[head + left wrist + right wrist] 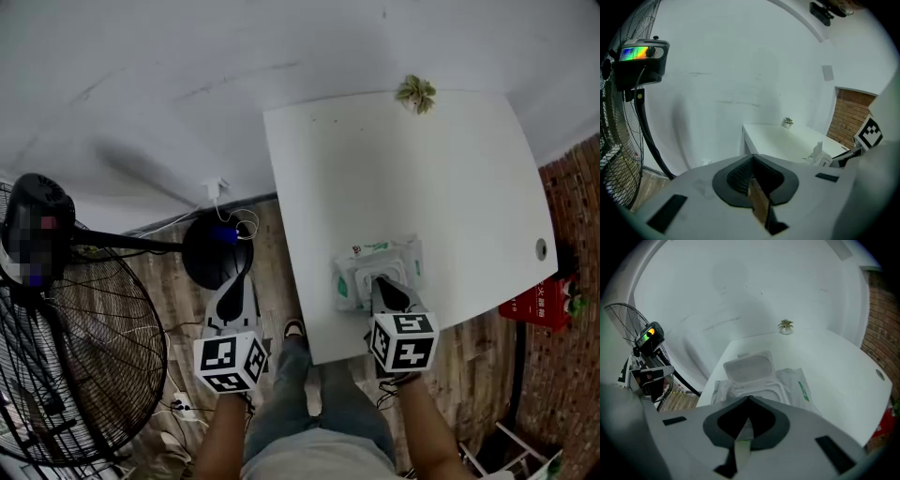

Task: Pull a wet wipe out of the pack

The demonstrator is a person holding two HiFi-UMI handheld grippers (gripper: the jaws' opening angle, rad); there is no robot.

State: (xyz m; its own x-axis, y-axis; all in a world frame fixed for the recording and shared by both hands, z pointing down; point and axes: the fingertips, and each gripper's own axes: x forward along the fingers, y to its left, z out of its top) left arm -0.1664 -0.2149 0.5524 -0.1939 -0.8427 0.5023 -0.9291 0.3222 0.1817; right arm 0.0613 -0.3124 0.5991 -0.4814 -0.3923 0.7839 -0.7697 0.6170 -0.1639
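Surface: white rectangular tabletop [403, 169] is carrying the white soft plastic wipe pack with green print [354, 278] at its 6 o'clock edge, within reach.
Lid: clear hinged flap [747, 365] is standing open toward 12 o'clock, exposing the slot.
Right gripper [386, 284]: jaws are pressing together over the slot, apparently pinching the white wet wipe [743, 432] for a straight pull.
Left gripper [242, 279]: jaws are sitting together, empty, off-table at the pack's 9 o'clock, not bracing it.

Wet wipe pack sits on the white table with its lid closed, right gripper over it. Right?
No: the lid is flipped open, as the right gripper view shows. The pack does sit on the white table, right gripper over it.
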